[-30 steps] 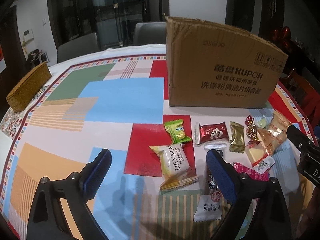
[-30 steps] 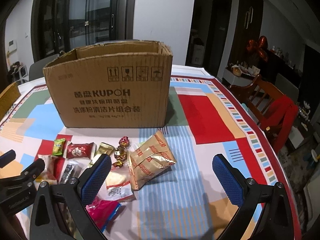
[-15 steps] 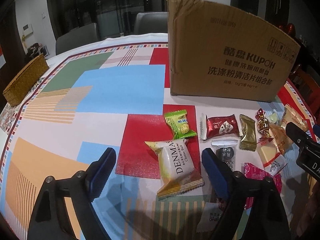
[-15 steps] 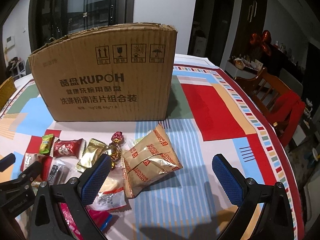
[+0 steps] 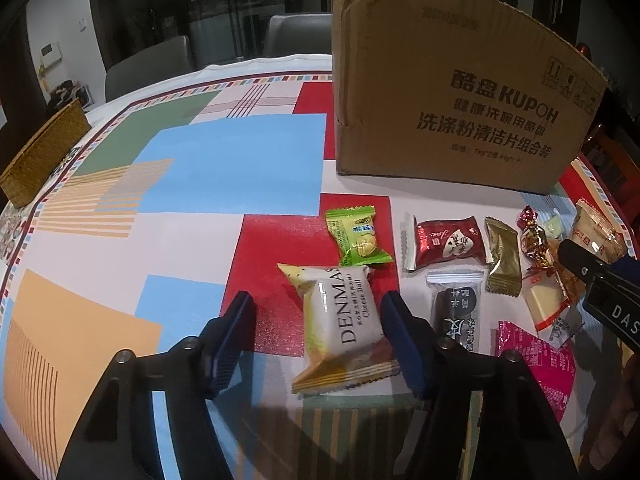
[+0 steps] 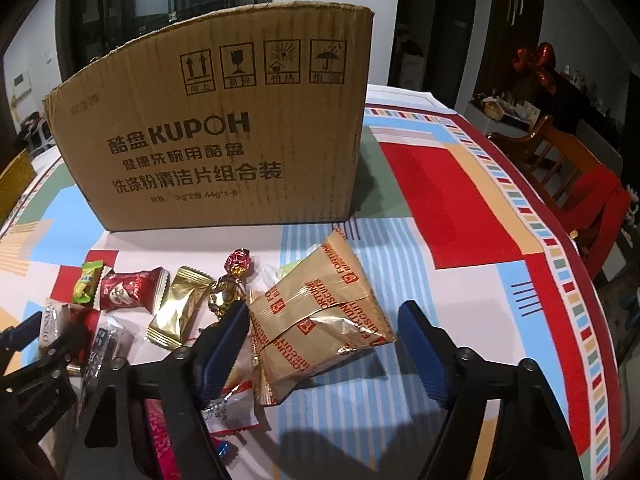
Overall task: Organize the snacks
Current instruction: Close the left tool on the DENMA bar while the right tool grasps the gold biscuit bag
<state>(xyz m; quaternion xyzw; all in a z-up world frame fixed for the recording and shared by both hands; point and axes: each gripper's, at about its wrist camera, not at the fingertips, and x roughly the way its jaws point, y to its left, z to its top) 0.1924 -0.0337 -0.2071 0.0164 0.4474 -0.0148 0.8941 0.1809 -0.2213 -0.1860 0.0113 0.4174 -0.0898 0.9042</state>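
A white DENMAS cheese ball pack (image 5: 344,320) lies on the patterned tablecloth between the fingers of my left gripper (image 5: 316,336). Its jaws are closing; the right pad is at the pack's edge and the left pad stands clear. A gold Fortune Biscuit pack (image 6: 320,312) lies between the fingers of my right gripper (image 6: 324,344), whose jaws are also closing. The left pad is at the pack's side and the right pad is apart from it. Between the two packs lie several small snacks: a green candy (image 5: 356,236), a red pack (image 5: 444,242) and a gold pack (image 5: 502,256).
An open-topped cardboard box (image 5: 440,100) stands just behind the snacks. A wicker basket (image 5: 40,156) sits at the table's far left edge. Grey chairs (image 5: 296,36) stand behind the table, and a wooden chair with red cloth (image 6: 580,184) stands to the right.
Both grippers have sunk toward the table and come closer to the snacks. Their jaws have narrowed, the left around the DENMAS pack and the right around the biscuit pack.
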